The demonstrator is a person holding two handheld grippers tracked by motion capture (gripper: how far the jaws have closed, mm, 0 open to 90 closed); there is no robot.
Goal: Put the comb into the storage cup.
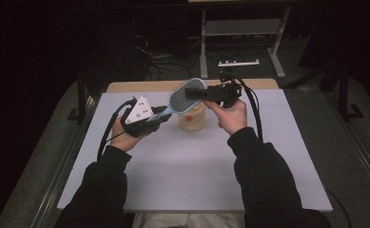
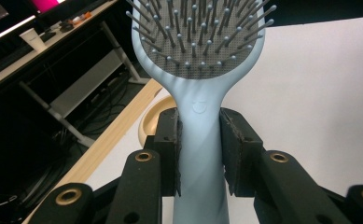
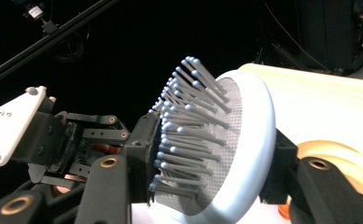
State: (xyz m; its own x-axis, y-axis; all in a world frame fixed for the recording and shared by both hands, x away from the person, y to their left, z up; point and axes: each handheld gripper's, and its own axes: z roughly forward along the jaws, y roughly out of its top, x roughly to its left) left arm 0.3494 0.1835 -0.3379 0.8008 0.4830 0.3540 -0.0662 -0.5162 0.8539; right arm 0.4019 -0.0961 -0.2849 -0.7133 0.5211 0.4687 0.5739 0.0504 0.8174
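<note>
A light blue hairbrush (image 1: 182, 95) is held in the air over the middle back of the table. My left gripper (image 1: 162, 113) is shut on its handle (image 2: 200, 140), one pad pressed to each side. The bristled head (image 2: 198, 37) points away from that gripper. My right gripper (image 1: 193, 93) comes from the right and straddles the brush head (image 3: 244, 140). One jaw presses on the bristle tips and the other sits against the smooth back. The left gripper (image 3: 76, 140) and its grey plate are seen beyond the bristles in the right gripper view.
A cream round container (image 1: 192, 119) stands on the white table top (image 1: 197, 166) just under the brush; its rim (image 3: 338, 158) is seen behind the right jaw. The wooden table edge (image 2: 118, 135) runs along the back. A desk frame (image 1: 242, 28) and cables lie beyond.
</note>
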